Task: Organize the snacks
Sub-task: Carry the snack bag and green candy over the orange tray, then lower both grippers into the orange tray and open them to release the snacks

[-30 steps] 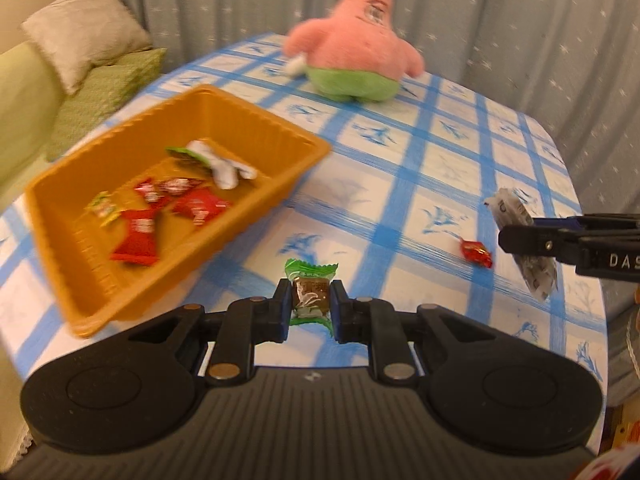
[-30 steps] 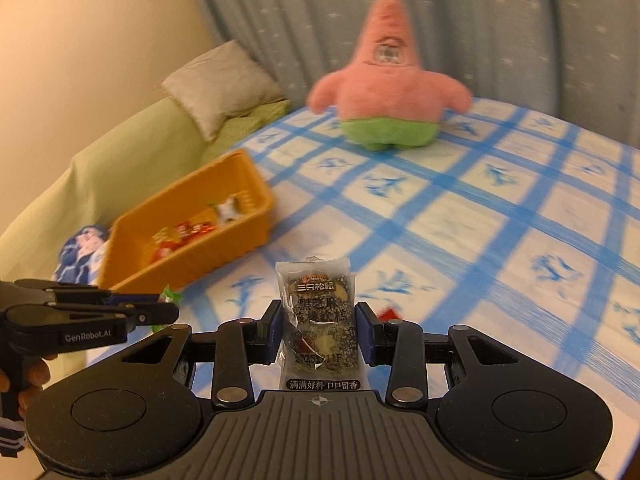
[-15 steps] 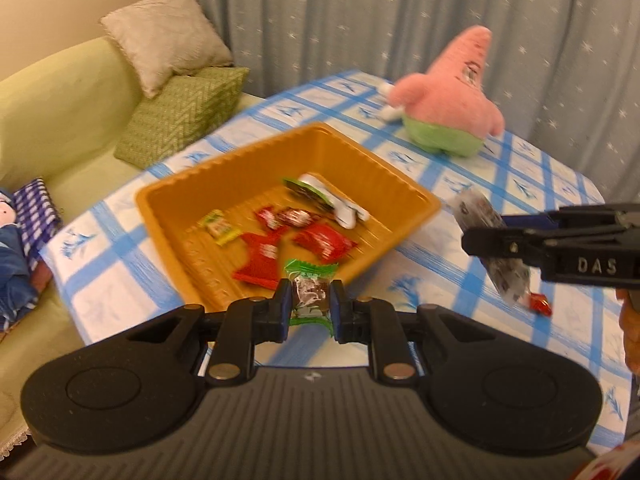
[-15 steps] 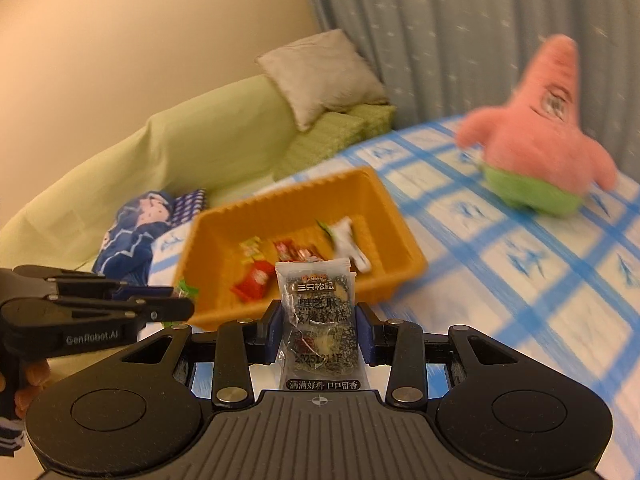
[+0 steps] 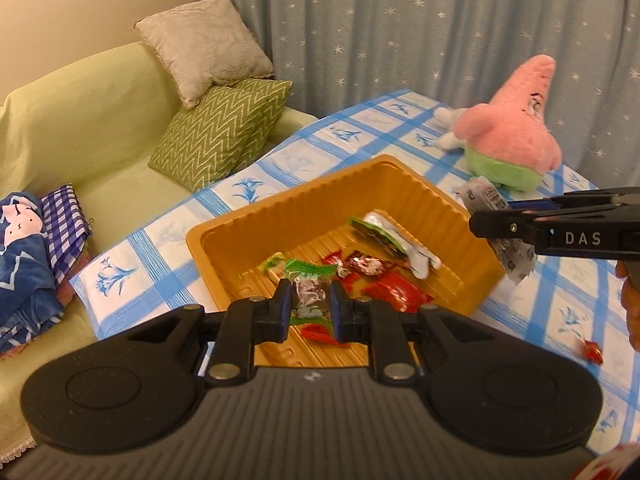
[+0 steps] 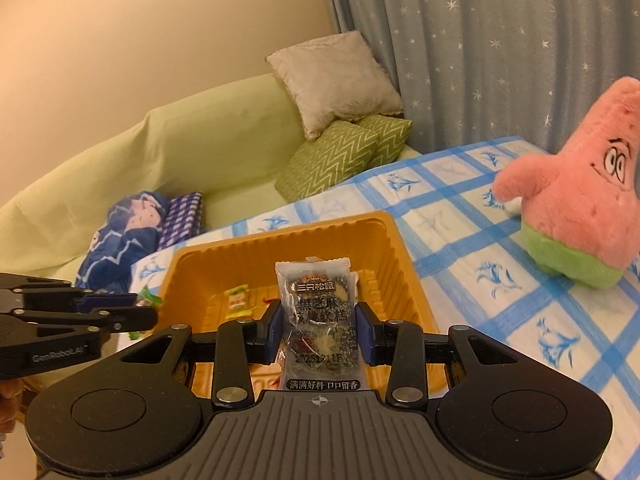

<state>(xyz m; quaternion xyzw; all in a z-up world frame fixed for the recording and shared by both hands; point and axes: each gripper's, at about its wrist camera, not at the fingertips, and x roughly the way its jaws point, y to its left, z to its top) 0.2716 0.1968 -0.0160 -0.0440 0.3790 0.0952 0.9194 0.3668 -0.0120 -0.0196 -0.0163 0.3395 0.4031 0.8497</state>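
On the far left a pale green covered sofa [image 5: 80, 120] carries a beige cushion [image 5: 204, 46] and a green zigzag cushion [image 5: 220, 132]. Beside it, on the blue-and-white checked tablecloth [image 5: 320, 148], sits the orange ribbed plastic tray [image 5: 248, 236], already holding several wrapped snacks, mostly red ones [image 5: 400, 298]. The left gripper [image 5: 309, 307] hangs over the tray's near edge, its 2 jaws pinching a small green-ended candy with a clear middle [image 5: 310, 290]. The right gripper [image 6: 318, 330] is over the tray's near right side, its jaws clamped on a clear sesame snack packet with Chinese print [image 6: 316, 320], held upright. Further right a pink star-shaped plush toy [image 5: 516, 128] stands on the cloth, and 1 small red candy [image 5: 592, 351] lies loose near the table edge.
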